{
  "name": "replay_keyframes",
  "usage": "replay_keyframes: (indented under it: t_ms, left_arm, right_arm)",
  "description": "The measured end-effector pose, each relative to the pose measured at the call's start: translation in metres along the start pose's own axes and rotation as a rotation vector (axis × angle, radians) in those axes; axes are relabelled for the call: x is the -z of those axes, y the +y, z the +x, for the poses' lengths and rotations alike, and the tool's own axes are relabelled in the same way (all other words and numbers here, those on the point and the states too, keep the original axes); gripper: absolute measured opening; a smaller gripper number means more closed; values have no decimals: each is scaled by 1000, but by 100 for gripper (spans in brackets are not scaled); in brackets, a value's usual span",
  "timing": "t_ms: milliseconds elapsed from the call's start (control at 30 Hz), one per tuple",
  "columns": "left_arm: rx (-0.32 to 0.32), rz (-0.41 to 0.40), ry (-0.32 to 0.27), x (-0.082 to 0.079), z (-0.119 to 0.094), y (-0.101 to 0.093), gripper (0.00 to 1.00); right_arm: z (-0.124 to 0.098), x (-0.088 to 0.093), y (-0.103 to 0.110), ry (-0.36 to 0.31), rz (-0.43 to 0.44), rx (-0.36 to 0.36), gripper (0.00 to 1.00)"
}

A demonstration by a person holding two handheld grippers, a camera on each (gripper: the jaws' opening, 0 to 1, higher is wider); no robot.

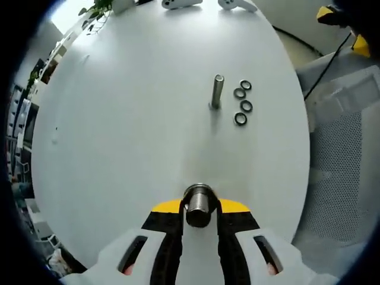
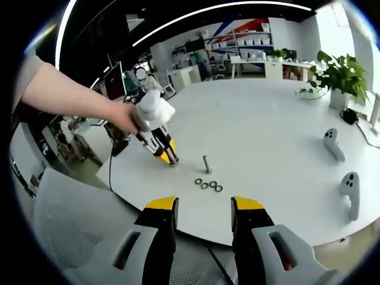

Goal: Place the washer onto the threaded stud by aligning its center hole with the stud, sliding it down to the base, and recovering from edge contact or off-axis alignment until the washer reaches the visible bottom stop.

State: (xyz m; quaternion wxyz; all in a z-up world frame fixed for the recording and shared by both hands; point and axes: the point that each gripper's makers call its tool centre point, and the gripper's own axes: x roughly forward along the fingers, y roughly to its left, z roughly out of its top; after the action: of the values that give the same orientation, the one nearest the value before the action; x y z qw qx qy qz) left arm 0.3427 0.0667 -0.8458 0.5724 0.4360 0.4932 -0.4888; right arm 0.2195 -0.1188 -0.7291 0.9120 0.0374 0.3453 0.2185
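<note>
A threaded metal stud [image 1: 217,92] stands upright on the round white table [image 1: 119,130]. Several dark ring washers [image 1: 242,102] lie flat just to its right, none of them on it. My left gripper [image 1: 199,209] is shut on a short metal cylinder [image 1: 199,200], seen end-on, well short of the stud. In the right gripper view a hand holds the left gripper [image 2: 158,141] with its tip down near the table [image 2: 267,119], left of the stud [image 2: 206,163] and the washers [image 2: 208,185]. My right gripper [image 2: 205,221] hangs open and holds nothing, off the table's near edge.
Two white hand controllers [image 2: 341,166] lie on the table's right side. A potted plant [image 2: 338,74] stands at the far edge. A black cable [image 2: 110,169] drops from the left gripper. A grey mesh chair [image 1: 347,178] sits beside the table.
</note>
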Motion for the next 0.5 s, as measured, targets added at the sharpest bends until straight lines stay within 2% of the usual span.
replay_keyframes:
  t_ms: [300,500]
  left_arm:
    - [-13,6,-3,1,5,-1,19]
    - [-16,-31,-13,0,7,0,20]
  right_arm:
    - [1,2,2,14,-17,-4,38]
    - [1,3,2,20,-21,-5,38]
